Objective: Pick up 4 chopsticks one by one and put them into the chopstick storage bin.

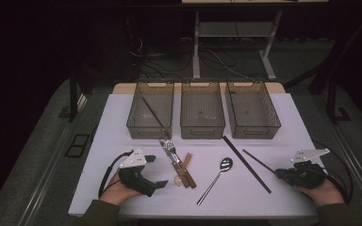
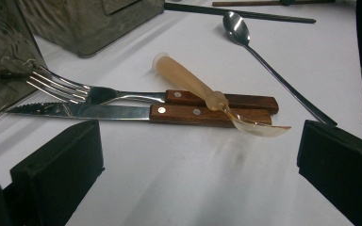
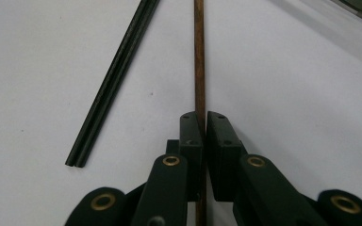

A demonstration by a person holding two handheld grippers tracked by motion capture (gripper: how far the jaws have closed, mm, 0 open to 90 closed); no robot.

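right gripper [image 3: 199,136] fingers clamp brown chopstick [image 3: 199,56] | long axis straight ahead | left gripper [image 2: 198,169] fingers apart

High view: dim overall, room beyond the table [image 1: 122,188] nearly black; white tabletop is the one lit patch, evenly grey-white, corners of frame sink to dark. Soft, low detail. Left gripper view: brighter, light from above; glare on the metal spoon [image 2: 238,28] bowl and knife blade [image 2: 75,111]; faint streaked shadows near the front, near jaws slightly soft. Right gripper view: flat even light, weak shadows, brown stick [image 3: 199,56] sharp, far corner blurred.
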